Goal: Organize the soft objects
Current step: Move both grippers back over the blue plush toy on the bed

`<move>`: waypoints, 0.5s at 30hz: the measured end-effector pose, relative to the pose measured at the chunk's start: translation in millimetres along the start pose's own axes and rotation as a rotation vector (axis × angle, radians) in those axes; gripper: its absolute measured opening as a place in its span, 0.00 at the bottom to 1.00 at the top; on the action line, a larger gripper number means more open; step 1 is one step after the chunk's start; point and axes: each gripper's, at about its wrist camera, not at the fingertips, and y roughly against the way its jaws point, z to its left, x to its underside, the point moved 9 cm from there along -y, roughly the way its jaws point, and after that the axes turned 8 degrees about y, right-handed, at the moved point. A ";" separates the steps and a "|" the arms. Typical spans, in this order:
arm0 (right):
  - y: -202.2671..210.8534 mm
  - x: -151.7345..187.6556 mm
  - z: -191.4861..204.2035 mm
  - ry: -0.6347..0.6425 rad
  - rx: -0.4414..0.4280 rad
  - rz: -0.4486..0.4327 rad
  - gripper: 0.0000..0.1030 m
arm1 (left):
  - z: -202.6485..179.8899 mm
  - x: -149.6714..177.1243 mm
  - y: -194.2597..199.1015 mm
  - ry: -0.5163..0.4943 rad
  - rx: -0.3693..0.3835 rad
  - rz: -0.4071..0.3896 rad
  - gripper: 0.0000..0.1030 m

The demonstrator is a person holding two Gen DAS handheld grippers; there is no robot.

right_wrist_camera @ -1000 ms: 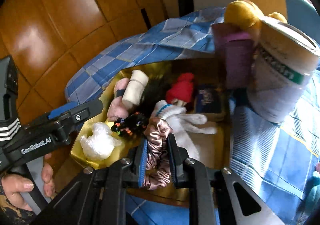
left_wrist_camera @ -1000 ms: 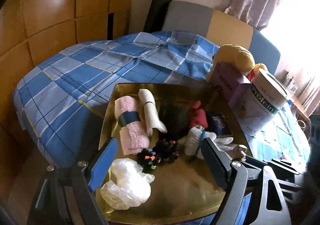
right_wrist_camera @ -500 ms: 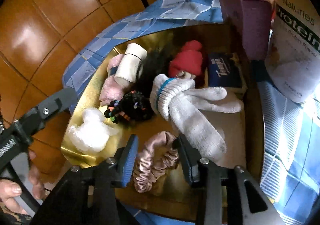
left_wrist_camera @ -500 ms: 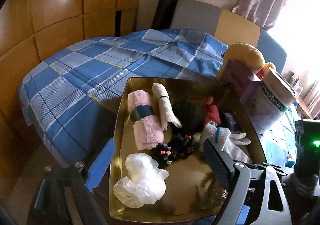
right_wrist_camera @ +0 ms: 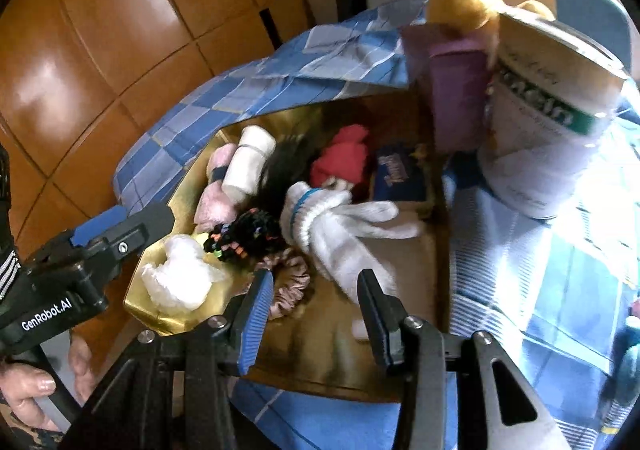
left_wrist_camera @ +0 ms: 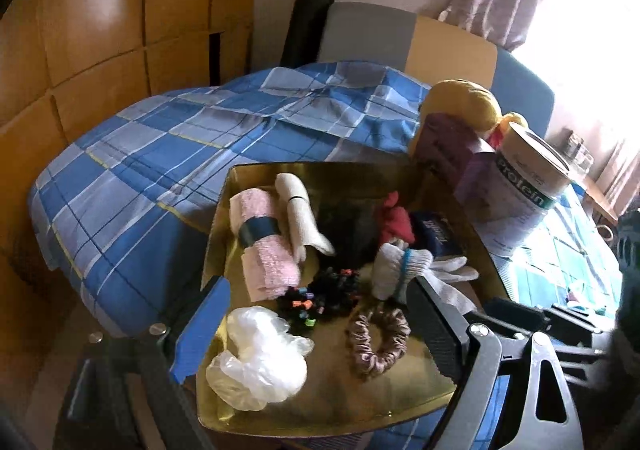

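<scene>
A gold tray (left_wrist_camera: 340, 406) on the bed holds the soft things. On it lie a pink towel roll (left_wrist_camera: 264, 246), a white cloth roll (left_wrist_camera: 298, 209), a white glove (left_wrist_camera: 400, 270), black beaded hair ties (left_wrist_camera: 320, 294), a clear plastic bag (left_wrist_camera: 260, 358) and a pink satin scrunchie (left_wrist_camera: 356, 338). My left gripper (left_wrist_camera: 316, 282) hangs open over the tray's near end, holding nothing. My right gripper (right_wrist_camera: 314, 282) has its jaws opening, with nothing pressed between them. The scrunchie (right_wrist_camera: 292, 282) rests on the tray just past its left finger.
A protein tin (left_wrist_camera: 524, 189), a purple box (left_wrist_camera: 452, 153) and a yellow plush toy (left_wrist_camera: 464, 105) stand to the right of the tray. A dark blue tissue pack (right_wrist_camera: 400, 173) sits in the tray's far corner. Blue plaid bedding (left_wrist_camera: 160, 153) spreads left; wooden panels behind.
My right gripper was shut on the pink scrunchie; it has opened and drawn back a little, and the scrunchie now lies on the tray. The left gripper has hardly moved.
</scene>
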 end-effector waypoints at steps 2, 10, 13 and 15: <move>8.1 -0.6 -4.7 0.000 0.017 -0.016 0.43 | -5.7 -0.3 2.3 -0.015 0.009 -0.003 0.88; 35.4 1.8 -42.9 -0.056 0.105 -0.064 0.43 | -30.1 5.3 6.8 -0.067 0.045 0.006 0.87; 45.7 3.8 -62.0 -0.091 0.134 -0.078 0.43 | -41.8 6.3 10.3 -0.104 0.053 -0.001 0.87; 55.6 5.2 -79.6 -0.122 0.162 -0.091 0.43 | -51.1 7.2 12.7 -0.123 0.070 -0.002 0.87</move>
